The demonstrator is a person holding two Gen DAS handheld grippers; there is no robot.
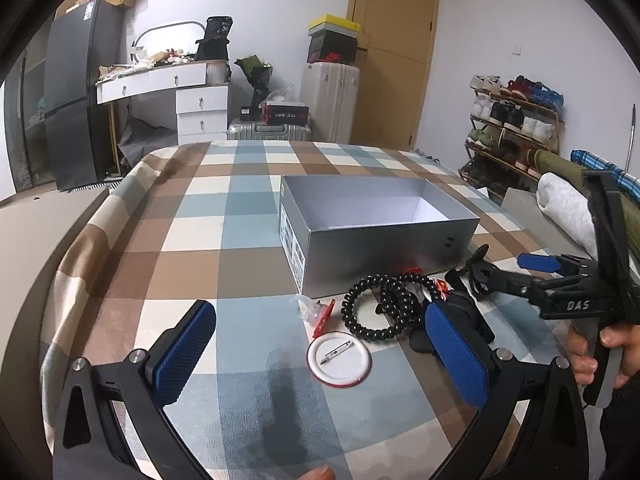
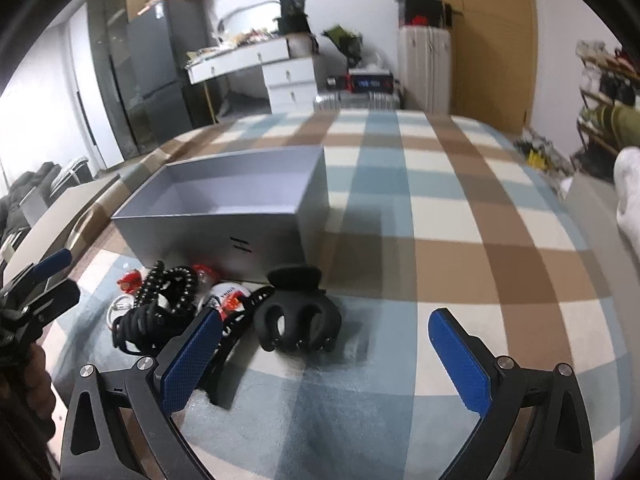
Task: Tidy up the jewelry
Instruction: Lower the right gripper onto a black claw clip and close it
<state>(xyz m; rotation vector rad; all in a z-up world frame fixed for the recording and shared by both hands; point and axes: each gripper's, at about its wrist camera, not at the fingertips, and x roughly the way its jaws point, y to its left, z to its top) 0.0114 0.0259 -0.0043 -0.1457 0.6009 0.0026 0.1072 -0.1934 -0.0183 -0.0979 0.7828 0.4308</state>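
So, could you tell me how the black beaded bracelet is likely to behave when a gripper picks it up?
The black beaded bracelet lies in loose loops, so it is probably floppy and would dangle from a pinch. Its beads look glossy and round, so they may slip between the pads. It touches neighbouring trinkets beside the grey box, so lifting it might drag one along.

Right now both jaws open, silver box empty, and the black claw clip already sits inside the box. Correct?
Not quite. The black claw clip lies on the checked cloth in front of the silver box, as the right wrist view shows. The rest stands.
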